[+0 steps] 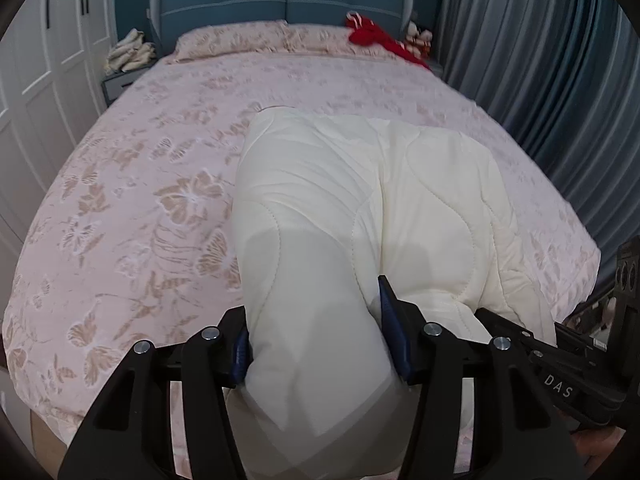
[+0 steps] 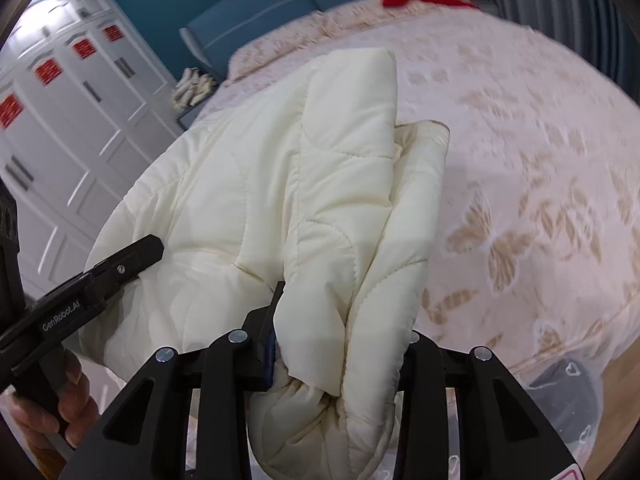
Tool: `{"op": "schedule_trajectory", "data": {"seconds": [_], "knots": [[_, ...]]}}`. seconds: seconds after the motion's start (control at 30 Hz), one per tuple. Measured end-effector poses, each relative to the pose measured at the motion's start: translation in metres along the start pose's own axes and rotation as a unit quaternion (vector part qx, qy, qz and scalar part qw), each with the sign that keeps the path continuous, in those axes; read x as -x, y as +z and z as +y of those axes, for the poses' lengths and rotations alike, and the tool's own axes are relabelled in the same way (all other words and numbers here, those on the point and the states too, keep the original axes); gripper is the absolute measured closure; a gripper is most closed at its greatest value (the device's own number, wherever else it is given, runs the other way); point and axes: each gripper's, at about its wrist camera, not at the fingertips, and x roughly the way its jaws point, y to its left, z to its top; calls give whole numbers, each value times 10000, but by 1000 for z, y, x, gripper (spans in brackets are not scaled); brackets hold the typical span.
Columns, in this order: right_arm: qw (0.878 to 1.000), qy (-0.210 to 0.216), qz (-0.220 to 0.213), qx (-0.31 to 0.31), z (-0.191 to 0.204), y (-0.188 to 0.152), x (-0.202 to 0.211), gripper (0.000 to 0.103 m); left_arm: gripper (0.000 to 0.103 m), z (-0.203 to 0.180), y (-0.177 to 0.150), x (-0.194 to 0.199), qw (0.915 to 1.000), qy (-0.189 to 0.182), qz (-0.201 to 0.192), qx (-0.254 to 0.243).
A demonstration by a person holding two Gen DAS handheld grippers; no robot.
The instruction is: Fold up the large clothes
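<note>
A cream quilted jacket (image 1: pixel 360 200) lies bunched on the near right part of the bed (image 1: pixel 140 200), its near end lifted. My left gripper (image 1: pixel 314 344) is shut on a thick fold of the jacket at its near left end. My right gripper (image 2: pixel 344 344) is shut on a bundled fold of the same jacket (image 2: pixel 312 168), which stands up in front of it. The right gripper's body shows at the right edge of the left wrist view (image 1: pixel 568 380). The left gripper's body and the hand holding it show at the left of the right wrist view (image 2: pixel 80 292).
The bed has a pink floral cover (image 2: pixel 540 160) and a blue headboard (image 1: pixel 280 0). A red garment (image 1: pixel 376 38) lies by the pillows. White wardrobes (image 1: pixel 36 80) stand left, grey curtains (image 1: pixel 540 60) right. A nightstand with folded cloth (image 1: pixel 128 52) is beside the headboard.
</note>
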Motion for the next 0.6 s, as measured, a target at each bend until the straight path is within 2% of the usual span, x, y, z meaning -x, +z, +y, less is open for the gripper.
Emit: {"op": "schedule_trajectory", "data": {"seconds": [0.17,0.33,0.6], "knots": [[9972,-111,-359,653,47,2,28,71,55,17,2,31,9993,46,-374,52],[9946,-52,-434,942,72,6,26,72,56,40,6,49,9977,171,-643,156],[9853,-109,-858,1472,120,20,36,73,56,64,15,73,9940,281,-1024,250]]}}
